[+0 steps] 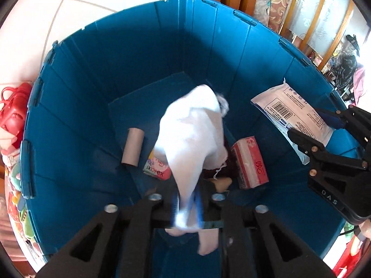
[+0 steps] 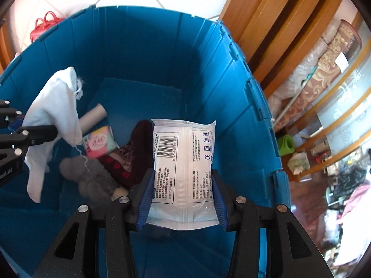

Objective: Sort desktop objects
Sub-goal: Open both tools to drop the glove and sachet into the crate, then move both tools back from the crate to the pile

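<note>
Both grippers hang over a deep blue bin, which also shows in the right wrist view. My left gripper is shut on a white cloth that dangles into the bin; the cloth also shows in the right wrist view. My right gripper is shut on a white packet with a barcode, held above the bin; the right gripper and packet also show in the left wrist view.
On the bin floor lie a cardboard tube, a pink Kotex pack, a red tissue box, a dark red patterned cloth and a grey plush. A red bag sits outside left; wooden furniture stands right.
</note>
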`<action>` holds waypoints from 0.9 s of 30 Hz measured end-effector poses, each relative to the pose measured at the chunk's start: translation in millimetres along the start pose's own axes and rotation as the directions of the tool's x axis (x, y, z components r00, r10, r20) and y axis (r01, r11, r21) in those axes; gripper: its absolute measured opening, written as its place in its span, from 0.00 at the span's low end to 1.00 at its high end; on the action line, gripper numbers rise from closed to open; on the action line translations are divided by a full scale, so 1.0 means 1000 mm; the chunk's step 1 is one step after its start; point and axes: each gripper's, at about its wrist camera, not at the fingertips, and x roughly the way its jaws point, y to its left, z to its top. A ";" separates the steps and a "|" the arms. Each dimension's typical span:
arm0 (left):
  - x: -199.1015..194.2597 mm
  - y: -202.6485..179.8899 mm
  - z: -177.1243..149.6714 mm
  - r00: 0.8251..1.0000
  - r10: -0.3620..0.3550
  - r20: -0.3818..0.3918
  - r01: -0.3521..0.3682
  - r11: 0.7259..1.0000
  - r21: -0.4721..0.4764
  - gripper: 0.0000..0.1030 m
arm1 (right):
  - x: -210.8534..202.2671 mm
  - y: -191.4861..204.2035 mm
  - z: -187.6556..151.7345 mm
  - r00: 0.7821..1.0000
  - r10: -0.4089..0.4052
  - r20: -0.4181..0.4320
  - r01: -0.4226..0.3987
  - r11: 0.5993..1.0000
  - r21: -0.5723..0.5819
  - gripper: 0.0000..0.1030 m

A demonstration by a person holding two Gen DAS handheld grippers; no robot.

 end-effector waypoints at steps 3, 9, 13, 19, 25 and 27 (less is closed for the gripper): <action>-0.002 0.003 -0.002 1.000 0.018 0.020 -0.018 1.000 -0.007 0.57 | 0.000 -0.003 -0.001 1.000 -0.017 -0.013 0.017 1.000 0.026 0.80; -0.005 0.002 -0.004 0.999 0.020 0.036 -0.020 1.000 0.006 0.63 | -0.005 -0.003 0.002 1.000 -0.028 -0.004 0.028 0.999 0.030 1.00; -0.011 0.004 -0.007 0.999 0.015 0.041 -0.016 1.000 0.014 0.63 | -0.004 -0.003 0.003 1.000 -0.026 -0.012 0.026 0.999 0.022 1.00; -0.017 -0.003 -0.013 0.998 0.002 0.058 -0.003 1.000 0.010 0.63 | -0.003 -0.003 0.004 0.999 -0.028 -0.021 0.029 0.999 0.023 1.00; -0.045 -0.001 -0.029 0.990 0.007 0.142 -0.009 1.000 0.007 0.63 | -0.014 0.000 -0.007 1.000 -0.016 0.017 0.015 0.999 0.042 1.00; -0.056 -0.003 -0.036 0.984 0.018 0.177 -0.020 1.000 0.012 0.63 | -0.023 0.001 -0.012 0.999 0.003 0.035 -0.005 0.998 0.055 1.00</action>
